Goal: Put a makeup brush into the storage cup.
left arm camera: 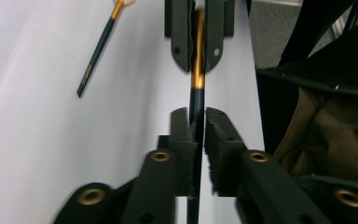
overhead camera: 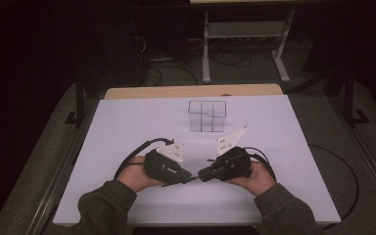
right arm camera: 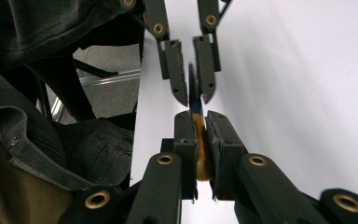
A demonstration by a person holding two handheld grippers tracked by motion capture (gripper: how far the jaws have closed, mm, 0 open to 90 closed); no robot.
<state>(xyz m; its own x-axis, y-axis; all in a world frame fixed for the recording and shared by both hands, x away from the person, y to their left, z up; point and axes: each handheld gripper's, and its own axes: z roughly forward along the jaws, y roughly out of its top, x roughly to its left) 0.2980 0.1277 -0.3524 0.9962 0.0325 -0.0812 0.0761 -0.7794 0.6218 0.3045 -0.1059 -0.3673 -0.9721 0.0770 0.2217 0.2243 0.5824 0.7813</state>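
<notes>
Both tongs clamp one pencil (left arm camera: 196,88) between them, held low over the white surface (overhead camera: 127,132) at the person's near edge. The left tongs (left arm camera: 196,122) are closed on the dark blue shaft, the right tongs (right arm camera: 200,122) closed on the gold band near the eraser end; in the high view the two tips, left tongs (overhead camera: 190,177) and right tongs (overhead camera: 201,174), meet nose to nose. The pencil looks light, thin and stiff, likely lacquered wood, so probably a bit slick and apt to swivel or slide lengthwise if pinched lightly. The gold metal band is likely the more slippery spot; the painted shaft should grip better against the foam-like pads. It could snap if the two tongs bend against each other, so keep them in line. Best hold is judged mid-shaft, square across. A second pencil (left arm camera: 98,49) lies loose on the surface, apart. A clear divided box (overhead camera: 206,116) stands farther back, well apart from the tongs.
</notes>
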